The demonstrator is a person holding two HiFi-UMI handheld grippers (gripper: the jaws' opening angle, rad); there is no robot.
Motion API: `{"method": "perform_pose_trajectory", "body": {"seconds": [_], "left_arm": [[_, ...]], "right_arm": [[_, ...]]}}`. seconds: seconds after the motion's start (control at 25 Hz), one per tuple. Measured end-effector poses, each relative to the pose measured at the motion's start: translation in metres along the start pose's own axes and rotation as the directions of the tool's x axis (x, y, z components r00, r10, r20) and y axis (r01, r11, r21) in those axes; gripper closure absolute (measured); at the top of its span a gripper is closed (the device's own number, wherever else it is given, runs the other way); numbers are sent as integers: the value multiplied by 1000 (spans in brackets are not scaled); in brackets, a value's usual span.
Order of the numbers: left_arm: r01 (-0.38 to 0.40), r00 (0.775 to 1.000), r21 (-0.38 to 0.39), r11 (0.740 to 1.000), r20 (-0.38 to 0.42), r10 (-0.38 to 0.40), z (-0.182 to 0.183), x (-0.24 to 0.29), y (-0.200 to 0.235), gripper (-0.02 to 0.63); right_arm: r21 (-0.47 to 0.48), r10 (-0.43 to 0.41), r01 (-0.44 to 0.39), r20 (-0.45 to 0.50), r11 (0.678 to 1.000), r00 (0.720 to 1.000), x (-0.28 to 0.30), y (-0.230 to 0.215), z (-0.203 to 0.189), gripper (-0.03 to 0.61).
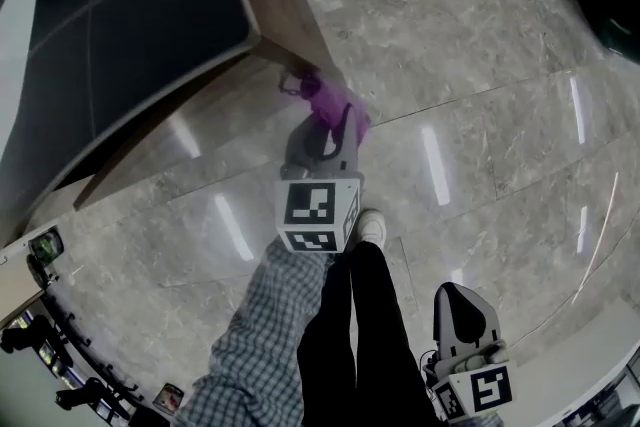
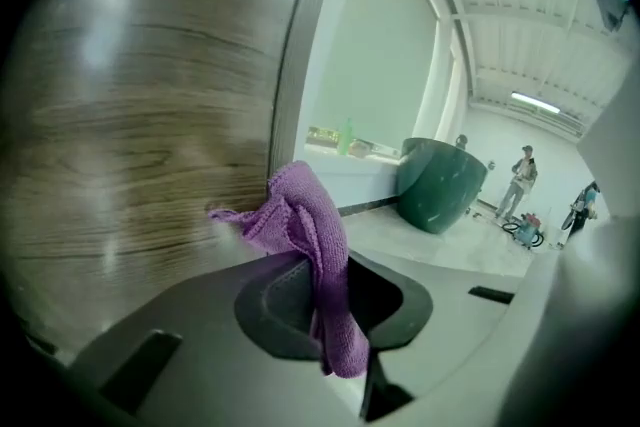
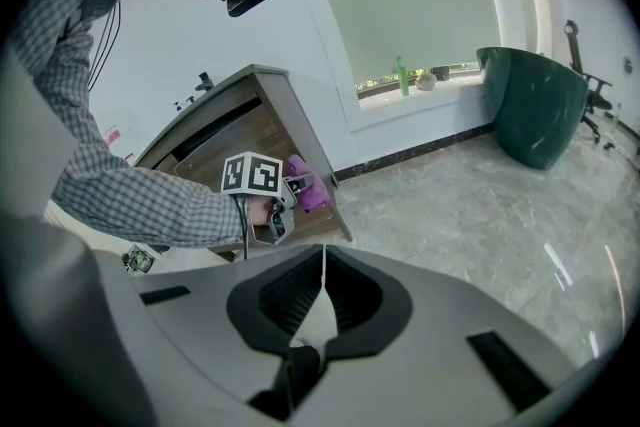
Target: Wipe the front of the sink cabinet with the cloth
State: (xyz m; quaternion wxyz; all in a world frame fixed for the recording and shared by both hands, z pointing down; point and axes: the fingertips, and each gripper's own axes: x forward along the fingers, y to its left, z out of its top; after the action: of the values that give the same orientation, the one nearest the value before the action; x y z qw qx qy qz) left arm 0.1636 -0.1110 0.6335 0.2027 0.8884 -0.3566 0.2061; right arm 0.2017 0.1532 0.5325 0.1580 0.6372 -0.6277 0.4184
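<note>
The sink cabinet (image 1: 275,10) stands at the upper left in the head view, its wood-grain front (image 2: 140,125) filling the left of the left gripper view. My left gripper (image 1: 330,120) is shut on the purple cloth (image 1: 326,96), whose bunched end (image 2: 300,210) lies against the lower right part of the wood front, near the cabinet's corner. In the right gripper view the cloth (image 3: 306,185) and the left gripper's marker cube (image 3: 251,175) show at that corner. My right gripper (image 1: 455,300) hangs low beside the person's leg, far from the cabinet; its jaws (image 3: 322,285) are shut with nothing in them.
Polished marble floor (image 1: 470,75) spreads to the right of the cabinet. A large dark green tub (image 3: 530,105) stands by the window wall, with bottles (image 3: 402,75) on the sill. The person's legs and white shoe (image 1: 370,227) are just below the left gripper. People (image 2: 520,180) stand far off.
</note>
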Motion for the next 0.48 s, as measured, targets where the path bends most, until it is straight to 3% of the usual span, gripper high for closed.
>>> {"method": "perform_pose_trajectory", "body": {"seconds": [0.48], "left_arm": [[88, 996, 84, 993, -32, -85, 53, -137, 4, 560]], "right_arm": [[-88, 114, -109, 47, 990, 992, -20, 83, 59, 557]]}}
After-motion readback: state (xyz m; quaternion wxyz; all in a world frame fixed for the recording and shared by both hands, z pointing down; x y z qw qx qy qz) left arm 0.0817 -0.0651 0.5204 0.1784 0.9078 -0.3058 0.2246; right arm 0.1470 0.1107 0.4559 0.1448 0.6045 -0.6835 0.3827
